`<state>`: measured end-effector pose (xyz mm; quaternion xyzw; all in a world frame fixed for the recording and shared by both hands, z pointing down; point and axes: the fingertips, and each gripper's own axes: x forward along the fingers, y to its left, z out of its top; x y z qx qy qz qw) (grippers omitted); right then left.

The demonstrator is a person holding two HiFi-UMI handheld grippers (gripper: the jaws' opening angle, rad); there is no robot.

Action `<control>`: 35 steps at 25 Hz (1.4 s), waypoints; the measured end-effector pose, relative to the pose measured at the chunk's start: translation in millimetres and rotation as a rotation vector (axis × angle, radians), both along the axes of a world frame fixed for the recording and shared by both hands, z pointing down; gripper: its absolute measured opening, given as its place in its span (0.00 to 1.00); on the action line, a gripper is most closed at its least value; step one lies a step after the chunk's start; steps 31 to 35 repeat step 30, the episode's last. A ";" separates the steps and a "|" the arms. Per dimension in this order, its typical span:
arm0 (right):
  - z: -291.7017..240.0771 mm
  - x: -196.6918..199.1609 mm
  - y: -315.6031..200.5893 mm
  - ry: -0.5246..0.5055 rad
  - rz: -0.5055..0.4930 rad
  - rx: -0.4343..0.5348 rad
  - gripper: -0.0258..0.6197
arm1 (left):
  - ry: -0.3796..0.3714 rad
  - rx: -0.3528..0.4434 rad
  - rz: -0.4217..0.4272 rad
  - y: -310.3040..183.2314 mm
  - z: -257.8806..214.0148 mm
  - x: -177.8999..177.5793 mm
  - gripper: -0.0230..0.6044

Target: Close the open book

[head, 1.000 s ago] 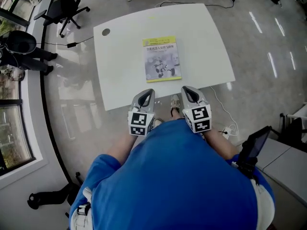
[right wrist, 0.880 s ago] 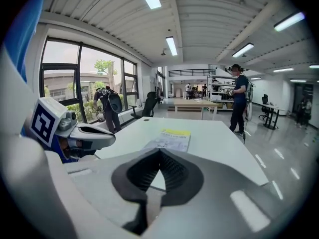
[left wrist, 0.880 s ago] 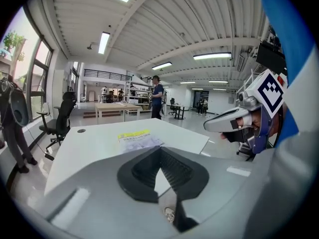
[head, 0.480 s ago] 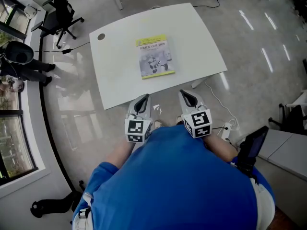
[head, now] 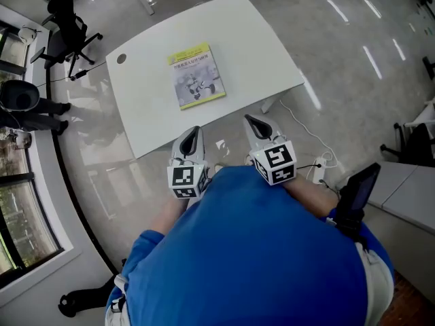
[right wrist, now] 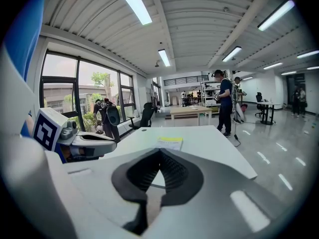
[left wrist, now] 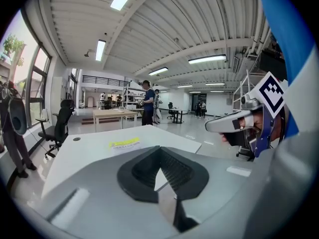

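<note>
Getting the whole white table [head: 265,53] from above in the head view, sitting on a shiny grey floor [head: 326,19], with a black office chair [head: 64,19] parked past its far-left corner. Only catching the big hall in the two gripper views: ceiling strip lights [right wrist: 132,1], windows [right wrist: 79,93], people [right wrist: 224,108] standing beyond the worktop's far edge. Lying flat around the middle of the worktop, clear of every edge: the book [head: 196,77], already closed, cover facing up. Running its long axis from the near edge toward the far edge, yellow title band pointing at the far one. Hanging off the worktop, just short of its near edge: left gripper [head: 193,134] and right gripper [head: 253,121], both with jaws pinched together on nothing, both aiming toward the book. Also spotting a small round hole [head: 121,58] by the far-left corner.
</note>
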<state>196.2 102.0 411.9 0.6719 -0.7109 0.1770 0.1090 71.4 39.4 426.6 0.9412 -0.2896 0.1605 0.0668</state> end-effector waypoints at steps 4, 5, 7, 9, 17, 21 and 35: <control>2.8 6.2 0.3 -0.004 -0.009 -0.003 0.04 | -0.007 -0.008 0.005 2.0 3.0 10.1 0.05; 3.7 6.9 -0.1 -0.004 -0.012 -0.004 0.04 | -0.008 -0.006 0.008 2.0 3.7 12.2 0.05; 5.2 7.6 -1.7 -0.006 -0.020 -0.005 0.04 | -0.011 -0.008 0.009 1.5 5.2 15.0 0.05; 5.9 8.7 -3.7 -0.006 -0.027 -0.003 0.04 | -0.011 -0.016 0.004 0.8 6.2 16.4 0.05; 4.7 9.7 -5.7 0.000 -0.037 -0.004 0.04 | -0.010 -0.022 0.001 1.0 6.9 15.5 0.05; 4.5 6.5 -8.7 0.002 -0.044 -0.005 0.04 | -0.008 -0.010 -0.004 -1.5 6.7 11.6 0.05; 10.0 -11.5 -18.7 -0.003 -0.048 -0.020 0.04 | 0.004 -0.031 -0.013 -9.3 9.7 -3.2 0.05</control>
